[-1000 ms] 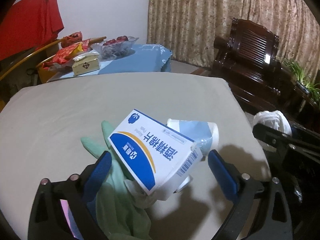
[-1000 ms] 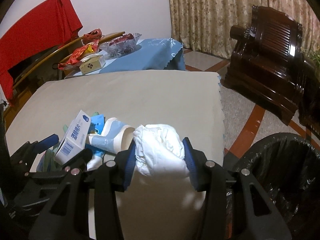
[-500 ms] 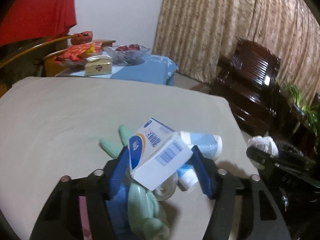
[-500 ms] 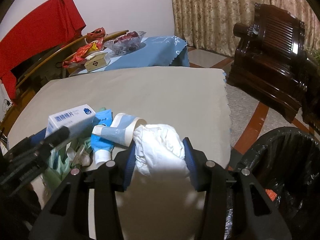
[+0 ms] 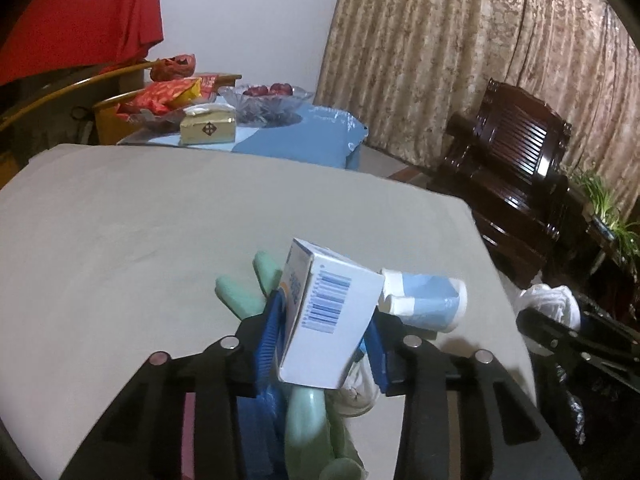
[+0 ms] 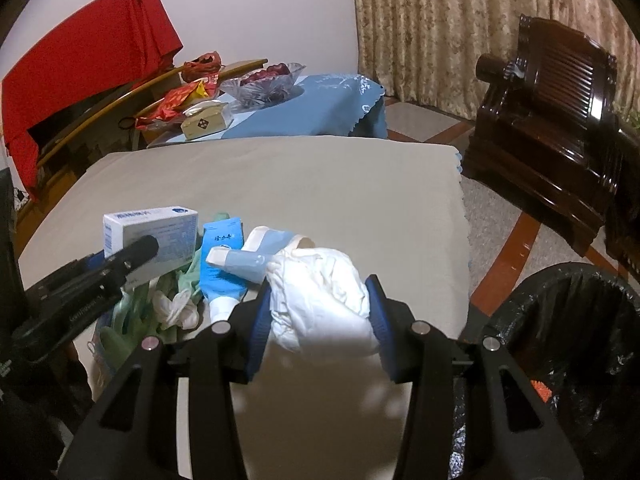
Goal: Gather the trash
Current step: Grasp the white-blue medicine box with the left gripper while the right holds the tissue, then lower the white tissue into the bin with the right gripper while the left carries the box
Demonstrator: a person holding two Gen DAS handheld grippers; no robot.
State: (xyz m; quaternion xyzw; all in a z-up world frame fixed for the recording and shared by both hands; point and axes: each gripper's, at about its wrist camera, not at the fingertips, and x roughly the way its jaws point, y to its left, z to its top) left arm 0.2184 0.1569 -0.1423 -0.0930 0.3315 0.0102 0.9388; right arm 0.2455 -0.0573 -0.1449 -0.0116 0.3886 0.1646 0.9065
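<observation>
beige-covered table [image 6: 320,184] with green gloves [image 5: 240,292], blue tube [image 6: 222,276], paper cup [image 5: 428,304]

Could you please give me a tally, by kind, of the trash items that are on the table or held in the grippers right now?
Cardboard box, in the left gripper: 1
Crumpled white wad, in the right gripper: 1
Paper cup: 1
Blue tube: 1
Green glove: 1
Small white crumpled piece: 1
Total: 6
</observation>
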